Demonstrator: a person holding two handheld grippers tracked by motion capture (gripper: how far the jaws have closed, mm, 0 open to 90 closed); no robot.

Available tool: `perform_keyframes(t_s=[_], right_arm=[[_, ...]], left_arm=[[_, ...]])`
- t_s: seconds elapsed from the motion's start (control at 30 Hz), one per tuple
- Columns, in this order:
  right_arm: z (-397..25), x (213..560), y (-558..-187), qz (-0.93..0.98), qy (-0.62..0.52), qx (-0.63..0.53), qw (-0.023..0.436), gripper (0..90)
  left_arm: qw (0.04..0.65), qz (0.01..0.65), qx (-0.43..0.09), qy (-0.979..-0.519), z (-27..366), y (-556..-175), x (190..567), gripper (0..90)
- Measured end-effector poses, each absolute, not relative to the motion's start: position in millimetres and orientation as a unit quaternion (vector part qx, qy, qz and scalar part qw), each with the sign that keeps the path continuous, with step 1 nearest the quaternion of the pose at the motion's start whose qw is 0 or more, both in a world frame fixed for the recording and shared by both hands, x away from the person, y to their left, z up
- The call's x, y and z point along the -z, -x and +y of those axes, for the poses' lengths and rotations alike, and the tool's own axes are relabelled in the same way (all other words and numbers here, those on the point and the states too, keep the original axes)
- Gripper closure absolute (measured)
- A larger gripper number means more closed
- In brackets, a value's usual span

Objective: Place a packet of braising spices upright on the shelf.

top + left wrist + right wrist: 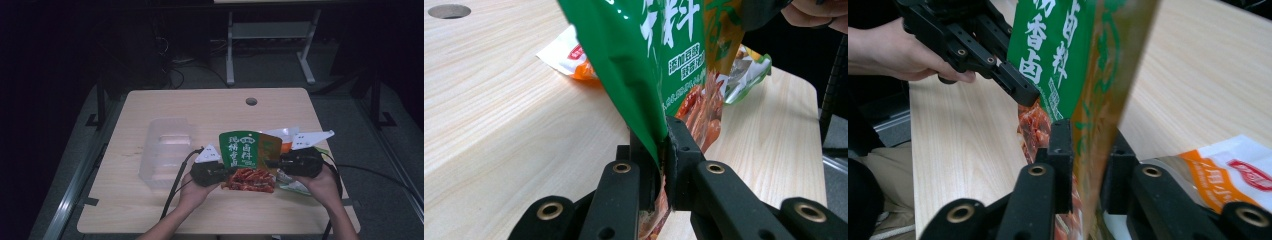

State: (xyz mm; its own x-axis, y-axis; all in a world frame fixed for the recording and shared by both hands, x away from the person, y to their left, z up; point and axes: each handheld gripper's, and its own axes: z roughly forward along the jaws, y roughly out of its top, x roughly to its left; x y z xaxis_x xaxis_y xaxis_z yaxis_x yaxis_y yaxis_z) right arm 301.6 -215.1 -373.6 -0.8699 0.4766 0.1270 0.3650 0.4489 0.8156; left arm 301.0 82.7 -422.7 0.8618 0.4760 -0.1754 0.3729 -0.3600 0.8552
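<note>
Clear plastic tray (167, 150) left of centre on table (210, 107); round hole (251, 101) far side; white-orange packet (1243, 172) lying right.

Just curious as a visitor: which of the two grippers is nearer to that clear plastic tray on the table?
Left. The left gripper sits just right of the clear plastic tray, clamping the green packet; the right gripper holds the packet's far side.
</note>
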Motion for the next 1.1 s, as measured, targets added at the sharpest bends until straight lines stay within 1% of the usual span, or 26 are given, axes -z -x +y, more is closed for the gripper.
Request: perform_keyframes(t_s=[0.03, 0.07, 0.13, 0.2, 0.23, 0.27, 0.3, 0.33, 0.37, 0.4, 0.43, 0.47, 0.6, 0.63, 0.77, 0.87, 1.0, 1.1], right_arm=[[-210.2, 375.3, -305.0, 0.85, -0.25, -0.461, 0.055, 71.5], [-210.2, 375.3, -305.0, 0.85, -0.25, -0.461, 0.055, 69.6], [-205.2, 377.3, -307.6, 0.851, -0.253, -0.457, 0.05, 68.7], [-202.0, 379.8, -309.6, 0.852, -0.257, -0.455, 0.044, 79.2], [-202.0, 379.8, -309.6, 0.852, -0.257, -0.455, 0.044, 79.2], [-202.2, 380.5, -310.2, 0.851, -0.26, -0.455, 0.042, 86.2], [-204.9, 381.0, -310.3, 0.846, -0.262, -0.463, 0.029, 88.8], [-204.9, 381.0, -310.3, 0.846, -0.262, -0.463, 0.029, 88.8], [-206.5, 381.3, -309.3, 0.843, -0.269, -0.465, 0.023, 89.2], [-206.5, 381.3, -309.3, 0.843, -0.269, -0.465, 0.023, 89.2], [-206.8, 382.2, -307.7, 0.837, -0.274, -0.473, 0.018, 89.4], [-206.7, 381.9, -305.9, 0.835, -0.277, -0.476, 0.015, 89.4], [-206.0, 380.0, -301.6, 0.83, -0.281, -0.481, 0.014, 89.5], [-205.4, 376.1, -297.9, 0.829, -0.281, -0.482, 0.022, 89.6], [-202.8, 367.1, -291.8, 0.83, -0.278, -0.482, 0.039, 89.7], [-201.2, 357.7, -288.2, 0.828, -0.274, -0.486, 0.051, 89.7], [-201.5, 345.1, -288.4, 0.82, -0.279, -0.497, 0.057, 89.7], [-199.8, 334.1, -292.0, 0.813, -0.289, -0.502, 0.063, 89.7]], left_arm=[[0.504, 0.256, -0.053, -0.823, 82.6, -300.9, 422.8, 83.9], [0.503, 0.255, -0.054, -0.824, 82.3, -301.0, 422.8, 83.9], [0.502, 0.258, -0.051, -0.824, 82.3, -301.7, 423.1, 83.5], [0.499, 0.26, -0.055, -0.825, 82.3, -301.4, 423.2, 81.8], [0.498, 0.26, -0.057, -0.825, 82.1, -300.5, 422.8, 81.8], [0.496, 0.261, -0.062, -0.826, 82.0, -299.5, 422.2, 79.1], [0.496, 0.27, -0.07, -0.822, 81.9, -296.1, 420.4, 68.7], [0.496, 0.27, -0.07, -0.822, 81.9, -296.1, 420.4, 63.6], [0.493, 0.272, -0.082, -0.822, 81.2, -292.0, 419.6, 59.5], [0.493, 0.272, -0.082, -0.822, 81.2, -292.0, 419.6, 56.6], [0.483, 0.268, -0.104, -0.827, 80.9, -286.3, 419.7, 52.5], [0.483, 0.268, -0.104, -0.827, 80.9, -286.3, 419.7, 48.3], [0.484, 0.272, -0.111, -0.824, 82.0, -275.1, 420.4, 39.1], [0.484, 0.271, -0.112, -0.824, 82.9, -272.9, 420.4, 37.4], [0.487, 0.27, -0.118, -0.823, 89.6, -266.7, 420.5, 35.4], [0.489, 0.283, -0.109, -0.818, 96.8, -264.5, 422.4, 32.5], [0.49, 0.281, -0.11, -0.818, 102.3, -259.0, 424.9, 32.8], [0.491, 0.268, -0.117, -0.82, 102.3, -254.2, 423.9, 32.8]])
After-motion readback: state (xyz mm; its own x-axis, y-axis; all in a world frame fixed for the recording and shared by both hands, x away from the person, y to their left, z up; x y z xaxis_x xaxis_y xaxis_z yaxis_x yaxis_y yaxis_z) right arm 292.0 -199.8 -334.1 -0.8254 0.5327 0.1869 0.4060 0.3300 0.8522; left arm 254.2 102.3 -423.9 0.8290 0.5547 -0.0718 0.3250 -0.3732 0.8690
